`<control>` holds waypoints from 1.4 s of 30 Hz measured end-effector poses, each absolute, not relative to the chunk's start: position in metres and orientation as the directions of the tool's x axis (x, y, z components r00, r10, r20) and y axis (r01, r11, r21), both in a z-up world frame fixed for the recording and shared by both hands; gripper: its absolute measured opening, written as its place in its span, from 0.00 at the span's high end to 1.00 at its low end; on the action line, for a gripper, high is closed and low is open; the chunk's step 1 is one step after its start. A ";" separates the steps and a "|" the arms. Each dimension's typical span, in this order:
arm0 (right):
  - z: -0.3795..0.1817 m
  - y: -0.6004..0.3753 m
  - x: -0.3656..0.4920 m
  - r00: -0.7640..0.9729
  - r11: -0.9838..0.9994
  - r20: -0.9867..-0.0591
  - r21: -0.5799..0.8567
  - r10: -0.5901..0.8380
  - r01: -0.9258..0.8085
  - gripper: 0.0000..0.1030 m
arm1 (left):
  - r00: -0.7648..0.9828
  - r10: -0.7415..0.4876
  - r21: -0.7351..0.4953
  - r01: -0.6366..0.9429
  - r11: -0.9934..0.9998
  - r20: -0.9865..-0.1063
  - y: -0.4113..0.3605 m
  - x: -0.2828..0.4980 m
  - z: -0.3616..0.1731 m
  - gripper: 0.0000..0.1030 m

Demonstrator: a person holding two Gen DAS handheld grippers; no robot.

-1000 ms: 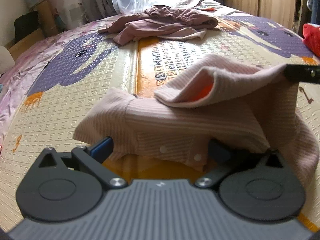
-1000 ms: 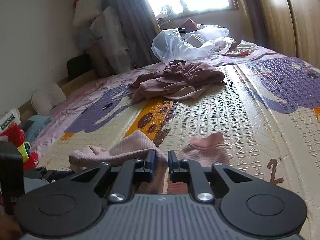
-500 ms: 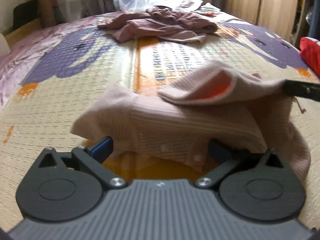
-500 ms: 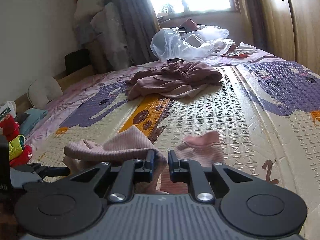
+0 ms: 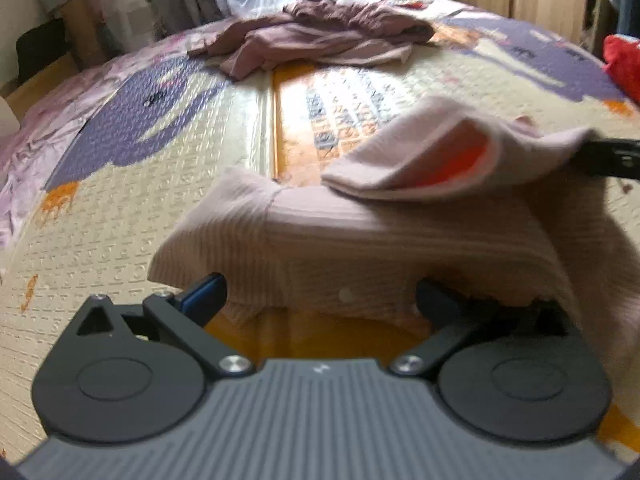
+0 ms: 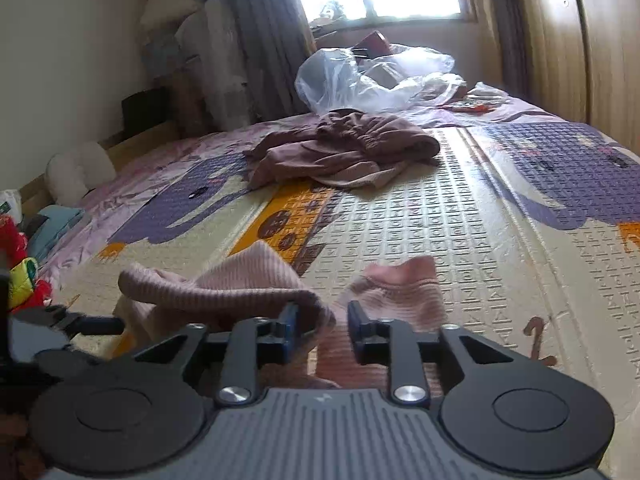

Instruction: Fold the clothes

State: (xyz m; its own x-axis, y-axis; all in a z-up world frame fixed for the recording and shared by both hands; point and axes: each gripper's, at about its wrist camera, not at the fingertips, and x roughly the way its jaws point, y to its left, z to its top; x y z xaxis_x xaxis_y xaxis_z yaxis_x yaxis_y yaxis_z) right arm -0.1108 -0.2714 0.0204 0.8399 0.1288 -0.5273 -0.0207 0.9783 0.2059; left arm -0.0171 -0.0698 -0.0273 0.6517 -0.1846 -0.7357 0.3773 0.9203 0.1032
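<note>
While my left gripper (image 5: 320, 296) gapes wide around the half-folded pink top (image 5: 400, 248) mid-frame, my right gripper (image 6: 320, 332) sits part-open, and the mauve heap (image 6: 344, 152) up top looks unfolded.

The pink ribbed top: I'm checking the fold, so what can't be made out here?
- pink ribbed top, left wrist view: blurred; near hem behind gripper body.
- Right wrist view: right gripper hides its middle.
- left gripper: right fingertip buried in fabric.
</note>
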 end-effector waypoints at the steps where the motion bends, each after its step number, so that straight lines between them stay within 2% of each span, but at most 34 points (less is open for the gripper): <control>1: 0.020 -0.270 -0.112 0.839 0.980 -0.527 0.195 0.133 -0.033 0.64 | 0.644 -0.183 0.096 0.372 0.923 -0.743 -0.070 -0.014 -0.030 0.00; 3: 0.019 -0.266 -0.113 0.839 0.986 -0.528 0.159 0.132 -0.055 0.51 | 0.639 -0.176 0.093 0.364 0.927 -0.749 -0.070 -0.012 -0.032 0.00; 6: 0.016 -0.261 -0.114 0.839 0.990 -0.528 0.115 0.130 -0.080 0.42 | 0.652 -0.151 0.114 0.345 0.932 -0.743 -0.062 -0.009 -0.031 0.00; 15: 0.004 -0.253 -0.096 0.818 0.983 -0.549 0.144 0.172 -0.111 0.39 | 0.699 -0.063 0.182 0.271 0.945 -0.712 -0.027 0.004 -0.028 0.00; 25: -0.005 -0.246 -0.080 0.808 0.982 -0.558 0.134 0.189 -0.136 0.40 | 0.718 -0.162 0.168 0.366 0.915 -0.677 -0.039 0.025 -0.036 0.00; 28: -0.007 -0.247 -0.079 0.805 0.982 -0.562 0.131 0.187 -0.137 0.44 | 0.710 -0.206 0.127 0.385 0.914 -0.674 -0.037 0.030 -0.039 0.01; 29: -0.007 -0.248 -0.078 0.804 0.981 -0.564 0.134 0.189 -0.137 0.49 | 0.704 -0.221 0.105 0.388 0.916 -0.675 -0.036 0.031 -0.039 0.06; 30: -0.008 -0.249 -0.078 0.802 0.981 -0.566 0.137 0.191 -0.137 0.60 | 0.693 -0.244 0.075 0.395 0.916 -0.678 -0.035 0.032 -0.039 0.17; 31: -0.008 -0.249 -0.077 0.799 0.980 -0.569 0.140 0.195 -0.140 0.66 | 0.682 -0.267 0.044 0.401 0.915 -0.681 -0.034 0.032 -0.038 0.24; 32: -0.007 -0.249 -0.077 0.799 0.980 -0.569 0.138 0.195 -0.141 0.76 | 0.672 -0.289 0.014 0.407 0.913 -0.682 -0.033 0.033 -0.037 0.39; 33: -0.006 -0.249 -0.077 0.802 0.982 -0.566 0.132 0.188 -0.137 0.84 | 0.670 -0.297 0.012 0.415 0.910 -0.681 -0.035 0.031 -0.036 0.49; 35: -0.002 -0.250 -0.080 0.815 0.983 -0.551 0.124 0.179 -0.132 0.90 | 0.668 -0.300 0.011 0.419 0.908 -0.681 -0.036 0.027 -0.034 0.72; 38: 0.009 -0.254 -0.087 0.843 0.984 -0.510 0.128 0.172 -0.123 0.96 | 0.668 -0.291 0.014 0.411 0.911 -0.685 -0.037 0.024 -0.033 0.77; 42: 0.028 -0.260 -0.098 0.891 0.986 -0.427 0.128 0.151 -0.106 0.98 | 0.645 -0.304 -0.005 0.422 0.906 -0.701 -0.033 0.016 -0.029 0.75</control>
